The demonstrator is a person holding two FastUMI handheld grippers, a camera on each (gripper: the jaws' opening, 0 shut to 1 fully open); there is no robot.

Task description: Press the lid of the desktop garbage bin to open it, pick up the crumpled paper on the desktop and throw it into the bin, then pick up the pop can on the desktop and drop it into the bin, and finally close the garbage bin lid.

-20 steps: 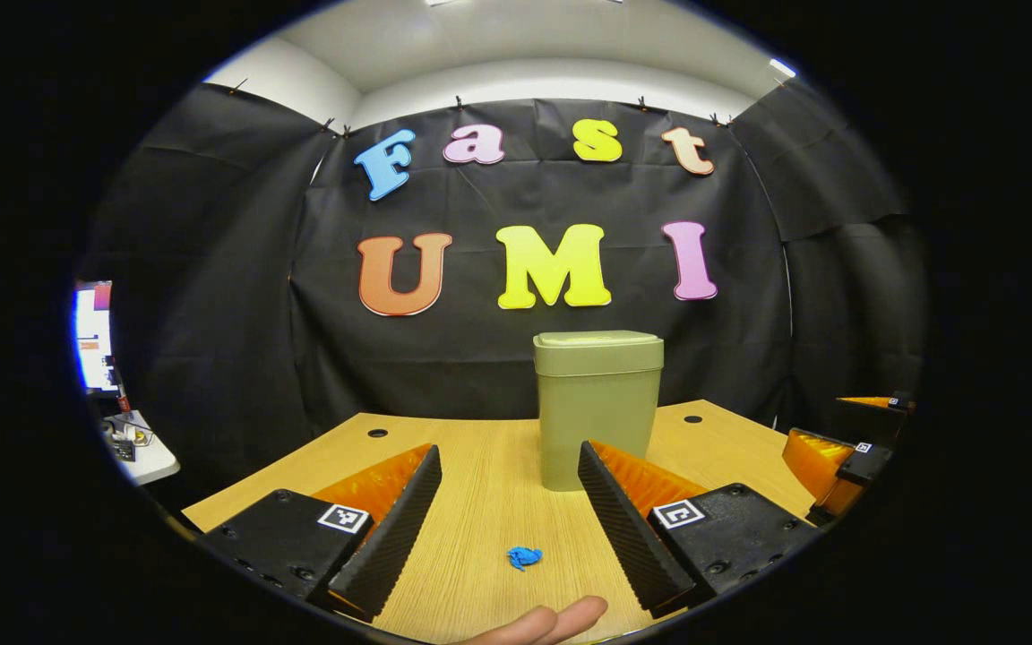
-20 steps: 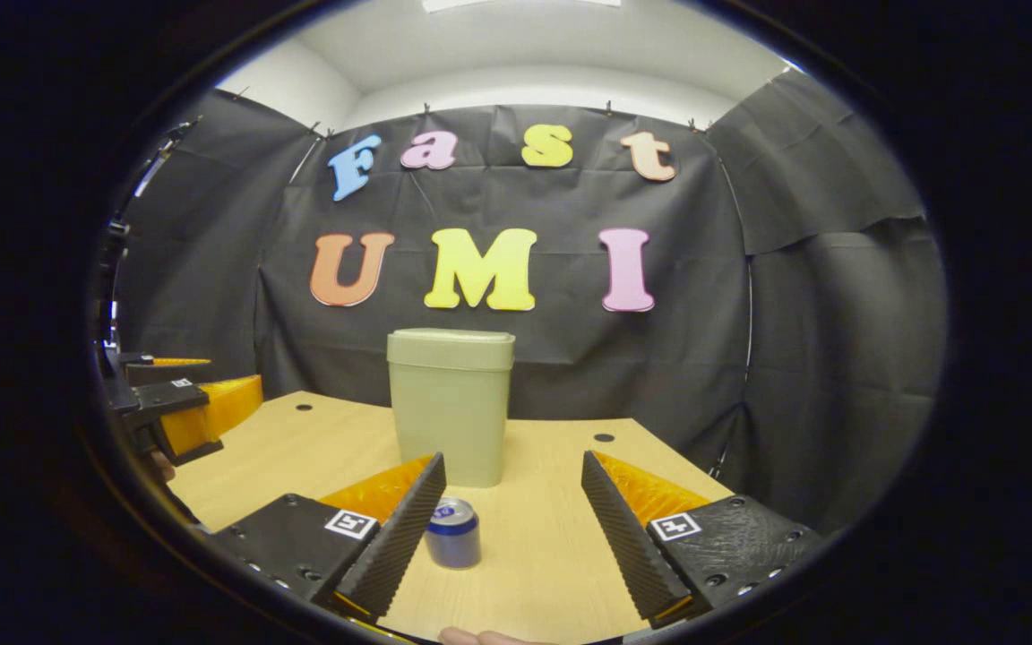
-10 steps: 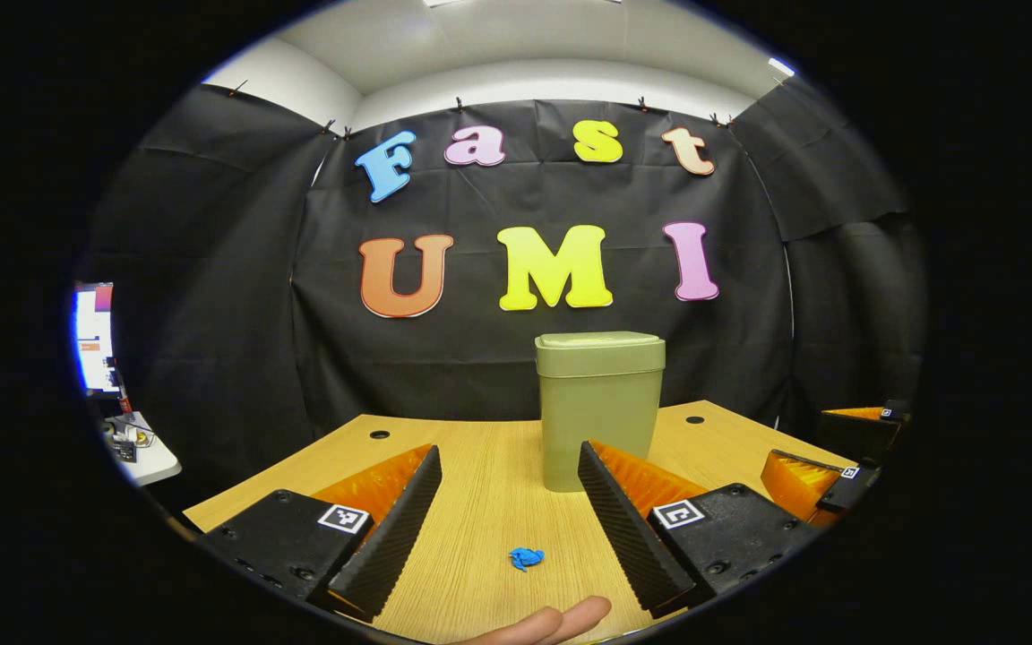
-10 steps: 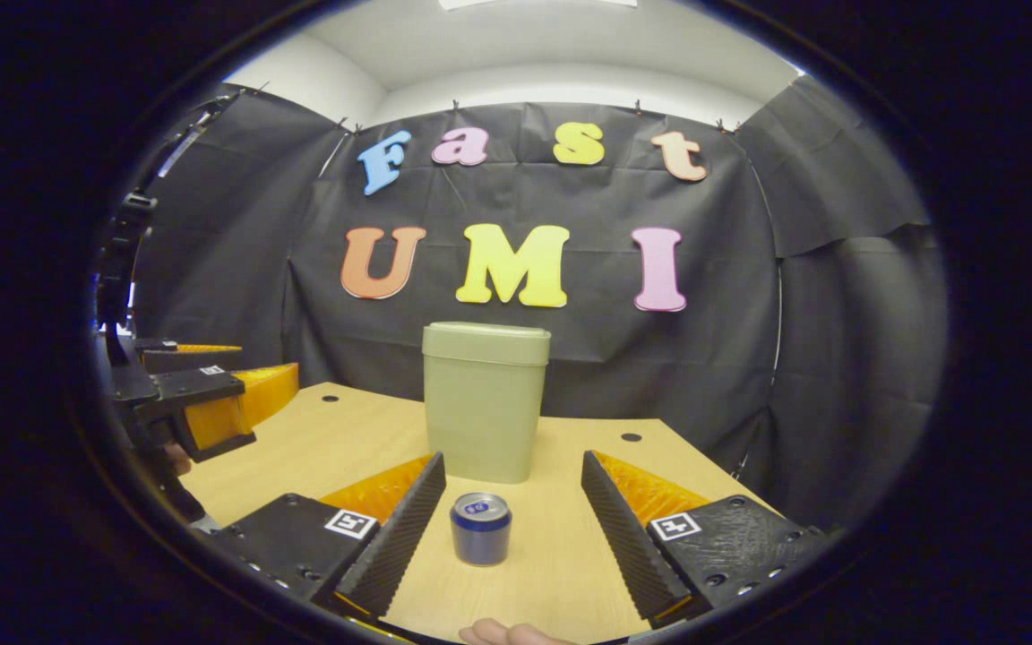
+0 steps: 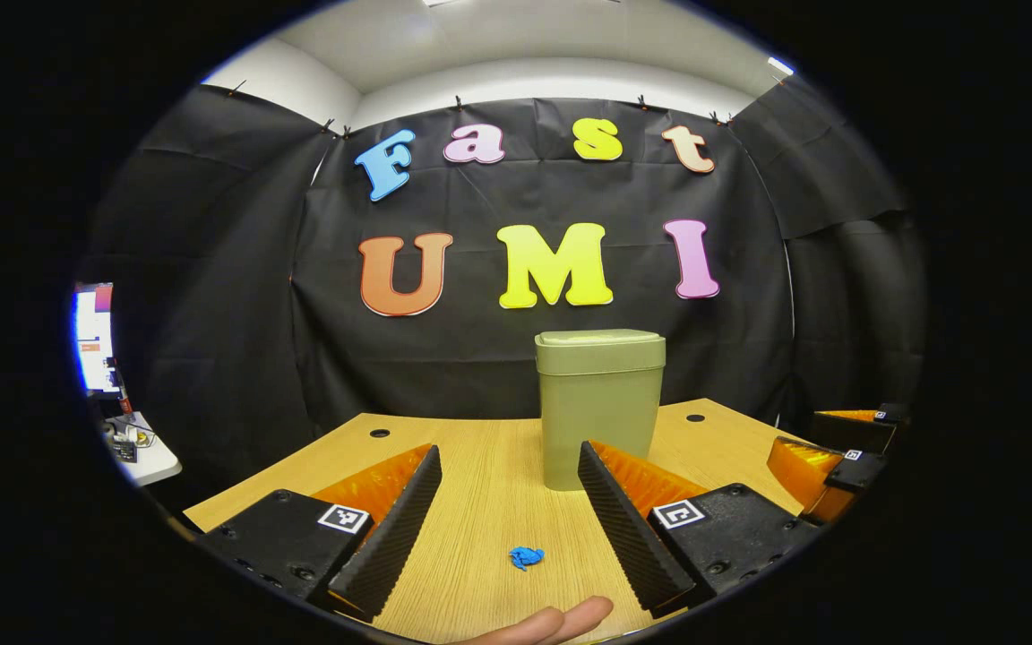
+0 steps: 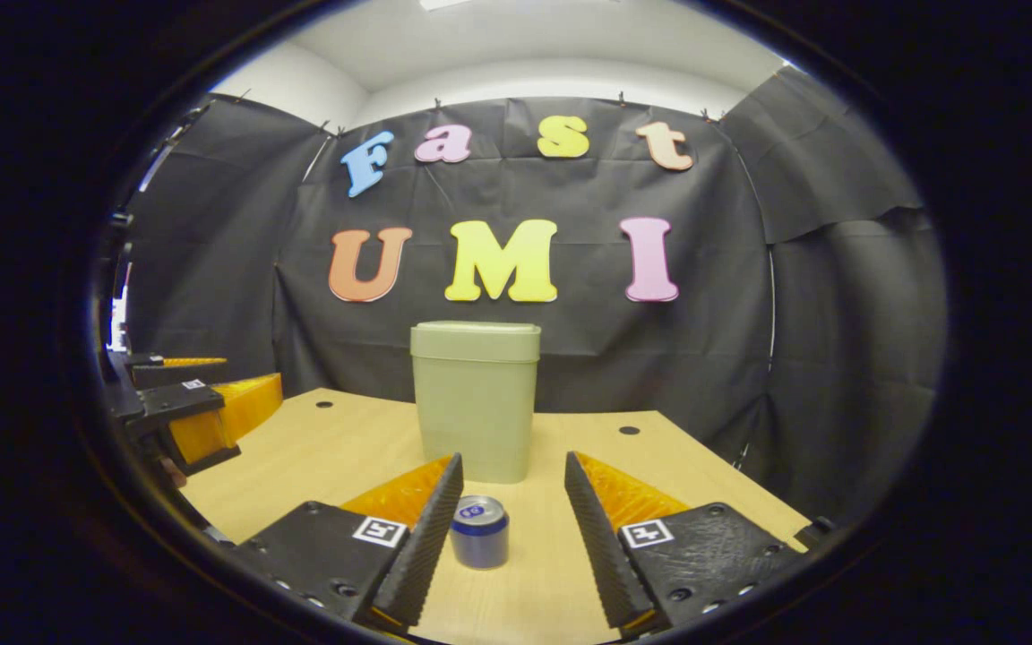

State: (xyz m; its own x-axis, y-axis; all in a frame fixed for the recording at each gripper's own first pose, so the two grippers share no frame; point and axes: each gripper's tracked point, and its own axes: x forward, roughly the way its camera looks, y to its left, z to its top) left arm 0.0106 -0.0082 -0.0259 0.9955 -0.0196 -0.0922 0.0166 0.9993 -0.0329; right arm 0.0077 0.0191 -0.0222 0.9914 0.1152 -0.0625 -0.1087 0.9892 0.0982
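Currently both grippers hang with jaws spread and empty above the wooden desktop [image 5: 480, 466]. Far back stands the green bin [image 5: 599, 408], its lid [image 6: 475, 340] down. The left gripper [image 5: 509, 524] frames the blue crumpled paper [image 5: 526, 557]; the right gripper [image 6: 504, 528] frames the upright pop can [image 6: 479, 532]. Opening comes first, probably: press straight down on the lid's top, gently, so the light bin does not slide or tip.

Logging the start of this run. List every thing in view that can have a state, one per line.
Garbage bin: upright on the desk, lid closed.
Crumpled paper: loose on the desk, ungrasped.
Pop can: upright on the desk, ungrasped.
Left gripper: jaws open, paper ahead between them.
Right gripper: jaws open, can between them, not clamped.
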